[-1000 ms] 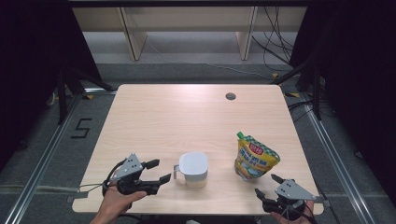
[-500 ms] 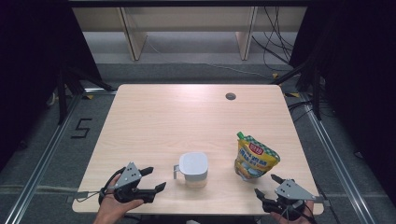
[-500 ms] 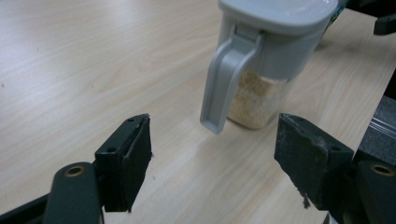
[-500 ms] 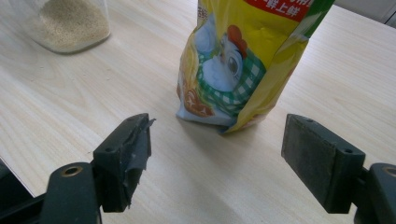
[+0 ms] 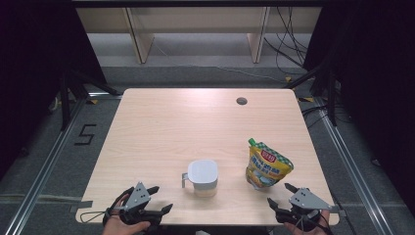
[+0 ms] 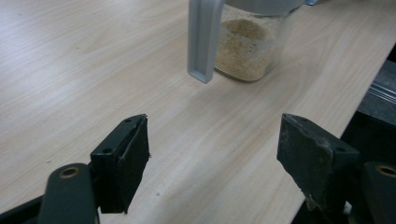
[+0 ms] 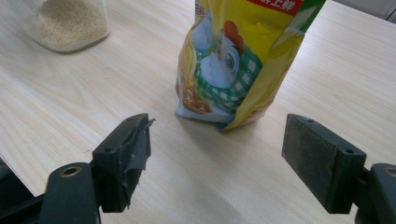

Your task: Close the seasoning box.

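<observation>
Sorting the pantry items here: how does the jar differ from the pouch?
The jar is clear with a flat white lid and a side handle; the pouch is soft, printed yellow and green, with a green top corner. The jar shows pale grains inside; the pouch hides its contents. Both stand upright on the table, untouched.

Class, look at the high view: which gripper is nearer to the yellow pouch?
Right. The right gripper sits just below the yellow pouch, apart from it; the left gripper lies beyond the jar.
</observation>
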`<state>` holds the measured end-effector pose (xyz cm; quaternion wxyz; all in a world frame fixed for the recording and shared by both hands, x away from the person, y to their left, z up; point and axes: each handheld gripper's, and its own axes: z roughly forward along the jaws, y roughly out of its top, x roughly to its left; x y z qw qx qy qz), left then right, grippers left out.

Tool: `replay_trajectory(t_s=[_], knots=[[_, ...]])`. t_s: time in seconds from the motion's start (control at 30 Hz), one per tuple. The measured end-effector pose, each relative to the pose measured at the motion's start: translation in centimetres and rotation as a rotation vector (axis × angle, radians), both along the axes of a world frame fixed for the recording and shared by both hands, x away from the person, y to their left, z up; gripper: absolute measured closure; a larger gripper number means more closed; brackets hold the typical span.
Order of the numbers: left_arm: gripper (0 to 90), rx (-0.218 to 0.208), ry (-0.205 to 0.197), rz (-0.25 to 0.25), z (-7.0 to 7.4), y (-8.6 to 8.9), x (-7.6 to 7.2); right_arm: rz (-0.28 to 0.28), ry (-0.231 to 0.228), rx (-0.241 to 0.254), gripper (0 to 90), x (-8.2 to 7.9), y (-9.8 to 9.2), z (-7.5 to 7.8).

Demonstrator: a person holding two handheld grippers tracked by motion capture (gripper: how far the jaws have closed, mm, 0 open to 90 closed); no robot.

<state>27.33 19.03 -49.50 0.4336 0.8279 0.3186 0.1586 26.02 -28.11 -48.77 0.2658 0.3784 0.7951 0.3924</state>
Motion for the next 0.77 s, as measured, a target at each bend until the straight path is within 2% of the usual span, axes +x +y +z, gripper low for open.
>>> replay_trajectory(t_s=[0.03, 0.07, 0.1, 0.13, 0.17, 0.2, 0.3, 0.4, 0.47, 0.53, 0.57, 0.6, 0.63, 0.67, 0.73, 0.77], knots=[[24.5, -0.002, -0.003, -0.004, -0.01, 0.01, 0.03, -0.001, 0.000, 0.001, 24.4, 0.01, -0.02, 0.00], [24.2, -0.033, -0.005, 0.008, -0.11, -0.14, 0.01, -0.001, 0.001, 0.002, 24.3, 0.01, -0.03, 0.00], [23.8, -0.022, 0.009, 0.020, -0.12, -0.01, 0.04, 0.006, 0.001, 0.003, 24.0, 0.07, -0.06, -0.03], [23.6, -0.054, 0.013, 0.035, -0.27, -0.19, 0.01, 0.009, -0.020, -0.009, 23.6, 0.19, -0.16, -0.06], [23.6, -0.047, 0.016, 0.036, -0.34, -0.11, 0.08, 0.007, -0.008, -0.004, 23.4, 0.18, -0.15, -0.09], [23.5, -0.002, 0.011, 0.020, -0.27, 0.17, 0.20, 0.019, 0.012, 0.008, 23.0, 0.22, -0.13, -0.16], [23.4, -0.036, 0.022, 0.033, -0.47, -0.12, 0.14, -0.003, 0.020, -0.001, 21.9, 0.23, -0.19, -0.29], [23.4, -0.035, 0.021, 0.033, -0.47, -0.14, 0.15, -0.004, 0.030, 0.002, 21.8, 0.24, -0.18, -0.35], [23.4, -0.001, 0.003, 0.018, -0.40, 0.12, 0.35, 0.004, 0.032, 0.011, 21.7, 0.32, -0.18, -0.41], [23.4, -0.032, 0.005, 0.028, -0.48, -0.01, 0.33, 0.001, 0.022, -0.004, 21.7, 0.34, -0.25, -0.40], [23.4, -0.033, 0.021, 0.038, -0.50, -0.01, 0.29, 0.003, 0.024, -0.006, 21.7, 0.37, -0.28, -0.42], [23.4, -0.016, 0.018, 0.034, -0.49, 0.13, 0.36, 0.002, 0.025, -0.006, 21.6, 0.37, -0.29, -0.43], [23.4, -0.025, 0.013, 0.038, -0.51, 0.09, 0.33, 0.001, 0.033, -0.003, 21.6, 0.36, -0.31, -0.43], [23.4, -0.011, 0.001, 0.028, -0.48, 0.23, 0.44, -0.005, 0.030, -0.004, 21.6, 0.34, -0.36, -0.41], [22.7, -0.036, 0.014, 0.053, -0.54, 0.24, 0.46, -0.007, 0.031, -0.002, 21.6, 0.33, -0.44, -0.39], [21.8, -0.024, 0.017, 0.056, -0.47, 0.45, 0.59, -0.014, 0.064, 0.016, 21.6, 0.23, -0.39, -0.41]])
